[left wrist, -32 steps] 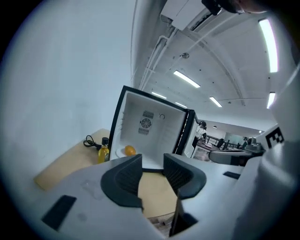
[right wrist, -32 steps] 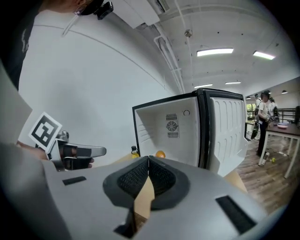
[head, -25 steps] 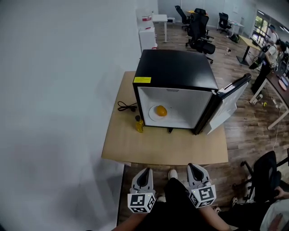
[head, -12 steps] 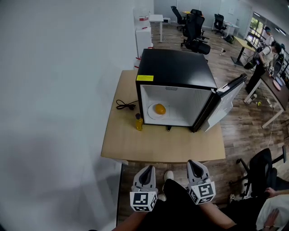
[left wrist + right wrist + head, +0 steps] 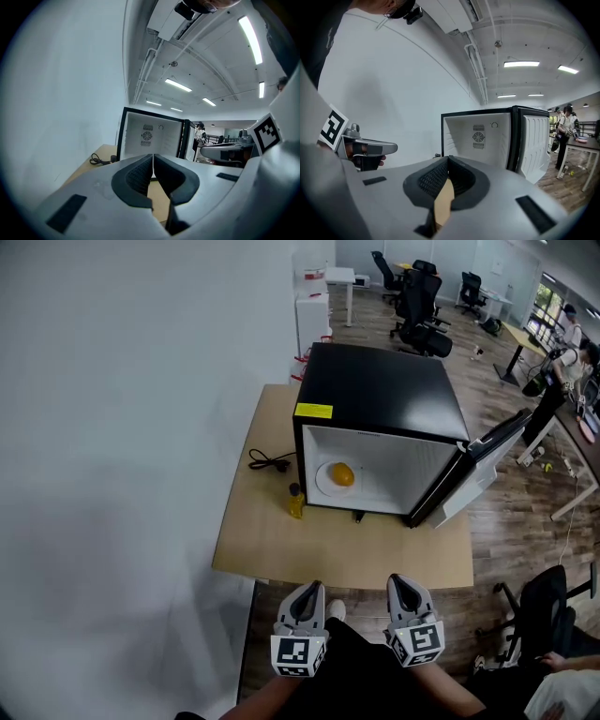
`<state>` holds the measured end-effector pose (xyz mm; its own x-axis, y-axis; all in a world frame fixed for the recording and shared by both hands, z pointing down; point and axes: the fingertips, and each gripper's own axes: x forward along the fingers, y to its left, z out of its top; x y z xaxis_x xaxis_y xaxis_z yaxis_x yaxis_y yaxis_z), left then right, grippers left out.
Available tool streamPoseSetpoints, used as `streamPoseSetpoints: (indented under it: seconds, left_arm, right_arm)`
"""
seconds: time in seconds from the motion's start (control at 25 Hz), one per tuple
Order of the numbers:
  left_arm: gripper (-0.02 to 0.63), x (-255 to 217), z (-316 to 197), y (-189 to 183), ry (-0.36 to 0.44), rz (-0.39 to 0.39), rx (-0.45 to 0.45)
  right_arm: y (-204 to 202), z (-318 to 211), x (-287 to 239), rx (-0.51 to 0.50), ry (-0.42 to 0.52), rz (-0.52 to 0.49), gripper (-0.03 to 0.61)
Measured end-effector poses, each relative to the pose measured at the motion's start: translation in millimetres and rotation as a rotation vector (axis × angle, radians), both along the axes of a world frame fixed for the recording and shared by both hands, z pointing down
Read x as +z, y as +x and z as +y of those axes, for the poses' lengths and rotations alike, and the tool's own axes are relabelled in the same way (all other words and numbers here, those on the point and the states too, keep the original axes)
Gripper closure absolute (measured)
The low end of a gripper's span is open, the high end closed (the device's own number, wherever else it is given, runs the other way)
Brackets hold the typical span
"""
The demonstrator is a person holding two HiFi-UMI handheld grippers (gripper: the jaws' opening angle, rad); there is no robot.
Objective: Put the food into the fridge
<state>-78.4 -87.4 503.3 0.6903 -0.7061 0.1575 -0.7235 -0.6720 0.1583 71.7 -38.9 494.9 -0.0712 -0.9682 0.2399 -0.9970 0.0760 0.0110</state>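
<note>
A black mini fridge point(image 5: 384, 395) stands on a wooden table point(image 5: 281, 554) with its door point(image 5: 487, 457) swung open to the right. Inside it, an orange piece of food point(image 5: 342, 474) lies on a white plate point(image 5: 325, 481). A small yellow bottle point(image 5: 296, 502) stands on the table just left of the fridge opening. My left gripper point(image 5: 309, 590) and right gripper point(image 5: 403, 583) hang side by side before the table's near edge, both shut and holding nothing. The open fridge point(image 5: 152, 136) shows ahead in the left gripper view, and the fridge point(image 5: 487, 136) also fills the right gripper view.
A black power cable point(image 5: 270, 461) lies on the table left of the fridge. A white wall point(image 5: 122, 427) runs along the left. Office chairs point(image 5: 422, 306), desks and a person point(image 5: 562, 381) are behind and to the right. A black chair point(image 5: 548, 601) stands at lower right.
The head view has shifted slightly, so the fridge and table sit a little lower and further right in the picture. Both grippers stay shut, low in front of the table.
</note>
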Motion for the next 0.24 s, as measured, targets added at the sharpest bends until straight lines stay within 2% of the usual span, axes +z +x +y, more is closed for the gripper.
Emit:
streamPoseSetpoints:
  seconds: [0.24]
  left_arm:
    - [0.592,1,-29,5,-0.015,-0.023,-0.043]
  right_arm:
    - [13,-31,-3,-0.020,0.008,-0.013,0.518]
